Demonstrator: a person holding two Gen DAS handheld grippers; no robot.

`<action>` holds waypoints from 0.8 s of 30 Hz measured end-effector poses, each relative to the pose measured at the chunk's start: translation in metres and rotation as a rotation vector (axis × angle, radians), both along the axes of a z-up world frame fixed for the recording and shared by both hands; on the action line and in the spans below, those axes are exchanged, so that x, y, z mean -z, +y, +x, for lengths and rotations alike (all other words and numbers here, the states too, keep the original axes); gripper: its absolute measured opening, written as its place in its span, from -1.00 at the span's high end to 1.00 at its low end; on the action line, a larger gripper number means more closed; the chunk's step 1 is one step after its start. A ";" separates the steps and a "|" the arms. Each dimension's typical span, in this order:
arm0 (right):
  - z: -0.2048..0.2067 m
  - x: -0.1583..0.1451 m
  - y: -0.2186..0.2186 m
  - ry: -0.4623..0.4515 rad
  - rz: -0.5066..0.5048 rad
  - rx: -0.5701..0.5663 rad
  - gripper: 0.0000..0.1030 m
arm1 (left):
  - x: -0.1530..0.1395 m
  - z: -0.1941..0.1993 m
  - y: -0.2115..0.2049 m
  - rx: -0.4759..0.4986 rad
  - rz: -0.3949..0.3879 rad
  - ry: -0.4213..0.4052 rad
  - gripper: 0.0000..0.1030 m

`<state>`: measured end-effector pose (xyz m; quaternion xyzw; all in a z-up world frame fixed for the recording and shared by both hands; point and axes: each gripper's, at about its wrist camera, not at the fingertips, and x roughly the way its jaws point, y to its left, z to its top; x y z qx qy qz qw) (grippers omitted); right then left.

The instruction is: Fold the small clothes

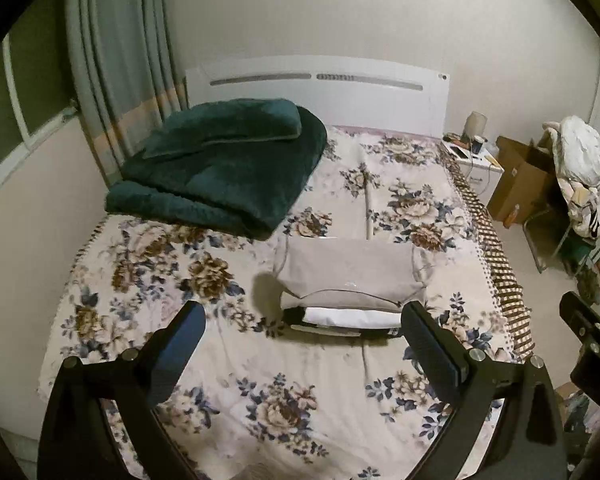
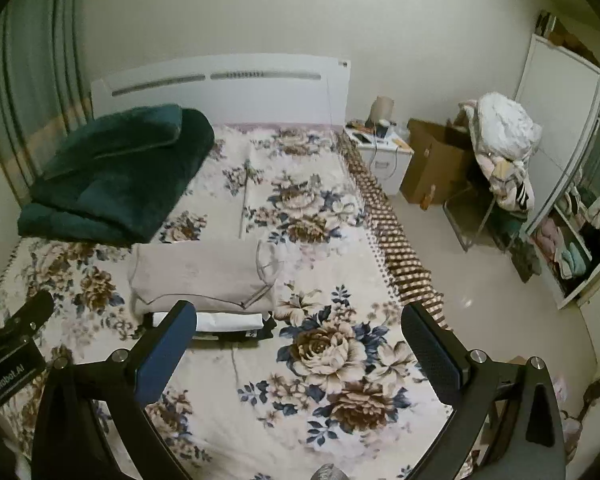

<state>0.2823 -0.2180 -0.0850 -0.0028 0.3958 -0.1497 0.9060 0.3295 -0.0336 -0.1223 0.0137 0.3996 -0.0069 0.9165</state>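
A stack of folded small clothes lies in the middle of the floral bed: a beige garment (image 1: pixel 348 272) on top, a white one (image 1: pixel 352 317) and a dark one under it. The stack also shows in the right wrist view (image 2: pixel 200 276). My left gripper (image 1: pixel 304 328) is open and empty, held above the bed just in front of the stack. My right gripper (image 2: pixel 300 328) is open and empty, to the right of the stack, over bare bedspread. The right gripper's body shows at the left view's right edge (image 1: pixel 592 344).
A folded dark green blanket (image 1: pixel 220 164) lies at the bed's far left by the white headboard (image 1: pixel 320 88). A nightstand (image 2: pixel 384 156), cardboard box (image 2: pixel 436 160), chair piled with laundry (image 2: pixel 500 152) and open wardrobe (image 2: pixel 572 200) stand right of the bed.
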 end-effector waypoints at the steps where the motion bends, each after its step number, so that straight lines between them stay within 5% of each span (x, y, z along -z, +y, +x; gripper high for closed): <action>1: -0.011 -0.009 0.001 -0.011 0.005 -0.003 -1.00 | -0.006 -0.007 0.001 0.004 -0.004 -0.007 -0.94; 12: -0.104 -0.077 0.017 -0.094 0.039 -0.045 -1.00 | -0.055 -0.069 0.006 0.020 -0.011 -0.047 -0.94; 24: -0.149 -0.112 0.032 -0.137 0.030 -0.072 -1.00 | -0.069 -0.106 0.015 0.008 -0.037 -0.067 -0.94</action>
